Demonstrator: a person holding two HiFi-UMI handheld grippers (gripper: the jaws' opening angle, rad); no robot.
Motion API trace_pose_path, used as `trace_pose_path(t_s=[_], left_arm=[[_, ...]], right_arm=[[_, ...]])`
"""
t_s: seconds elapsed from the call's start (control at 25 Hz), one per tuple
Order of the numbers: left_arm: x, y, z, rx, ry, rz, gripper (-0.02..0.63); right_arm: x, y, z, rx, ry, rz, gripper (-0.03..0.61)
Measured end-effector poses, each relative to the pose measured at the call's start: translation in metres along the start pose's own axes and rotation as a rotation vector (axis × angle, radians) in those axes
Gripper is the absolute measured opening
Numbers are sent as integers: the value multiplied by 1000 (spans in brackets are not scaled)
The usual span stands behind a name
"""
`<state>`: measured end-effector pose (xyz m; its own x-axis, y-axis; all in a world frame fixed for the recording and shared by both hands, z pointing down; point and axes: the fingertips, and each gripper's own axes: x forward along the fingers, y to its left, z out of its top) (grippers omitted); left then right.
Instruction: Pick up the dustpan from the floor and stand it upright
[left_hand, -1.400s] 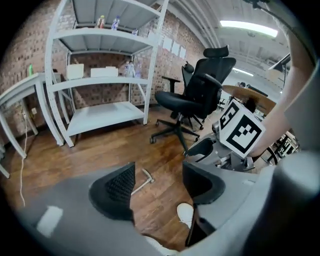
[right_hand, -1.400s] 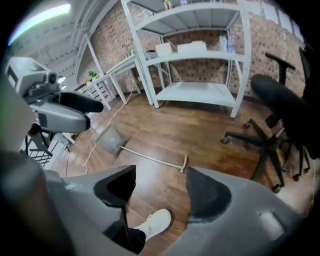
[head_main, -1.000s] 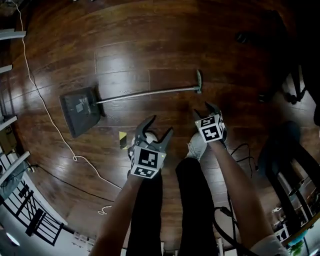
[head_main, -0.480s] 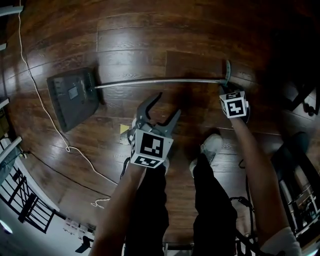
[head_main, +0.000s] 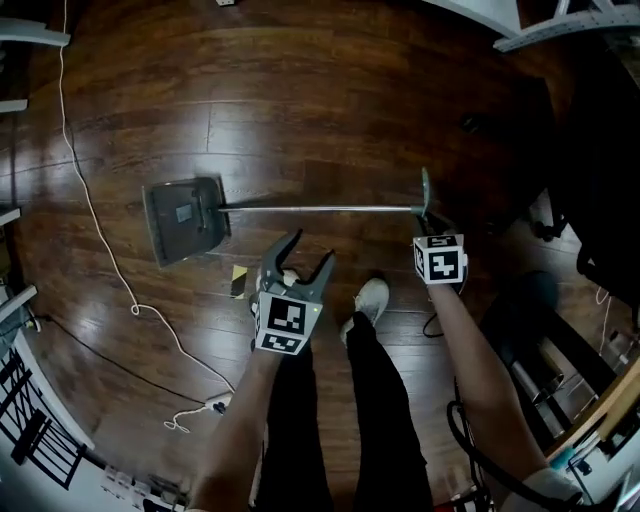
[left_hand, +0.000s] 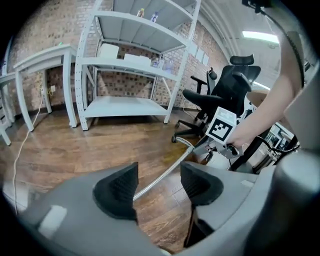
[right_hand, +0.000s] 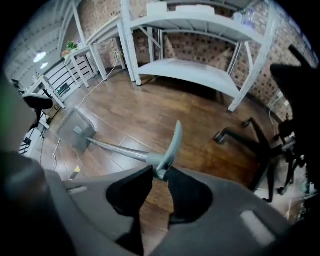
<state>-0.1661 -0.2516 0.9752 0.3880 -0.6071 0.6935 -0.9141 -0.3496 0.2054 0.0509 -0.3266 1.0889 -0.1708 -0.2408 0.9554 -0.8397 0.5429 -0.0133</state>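
Note:
A grey long-handled dustpan lies across the dark wood floor: its pan (head_main: 186, 218) is at the left, its metal pole (head_main: 320, 208) runs right to a grey crossbar grip (head_main: 425, 190). My right gripper (head_main: 428, 218) is shut on that grip; in the right gripper view the pads pinch the lower end of the grip (right_hand: 170, 145), and the pan (right_hand: 75, 130) is far left. My left gripper (head_main: 303, 254) hangs open below the pole's middle, nothing between its jaws; the left gripper view shows the pole (left_hand: 162, 175) beyond its gripper (left_hand: 157, 187).
A white cord (head_main: 95, 220) snakes over the floor at left, and a small yellow scrap (head_main: 238, 280) lies below the pan. A person's legs and a pale shoe (head_main: 366, 303) are under the grippers. White shelving (right_hand: 200, 30) and a black office chair (left_hand: 225, 95) stand nearby.
My right gripper reached the crossbar grip and closed on it. The left gripper stayed open, shifting a little.

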Motion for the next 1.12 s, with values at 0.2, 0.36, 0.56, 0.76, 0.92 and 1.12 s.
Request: trace_pose_path(t_s=[0.2,0.36,0.56,0.76,0.92,1.12], left_arm=[[-62,-13,100,0,-103,11,285],[-123,-15,152,-57,-161,50,279],[-209,7,175,-86,-192,120,279],[-319,55,151,-169,-209,273,279],[-406,88,128,-232,-230,396,278],[-491,119,101,-314,-276,531,278]], right_arm=[[-135,-17,93,-112,-125,-132,91],[-218,5,139,-214,-174,-220,92],[-284,96,186,-369,-232,-307,92],[-322,238,210,-551,-271,-320,95],[-343,342,216,-676,-270,-210,98],[-347,420,203,-776,-242,-105,100]])
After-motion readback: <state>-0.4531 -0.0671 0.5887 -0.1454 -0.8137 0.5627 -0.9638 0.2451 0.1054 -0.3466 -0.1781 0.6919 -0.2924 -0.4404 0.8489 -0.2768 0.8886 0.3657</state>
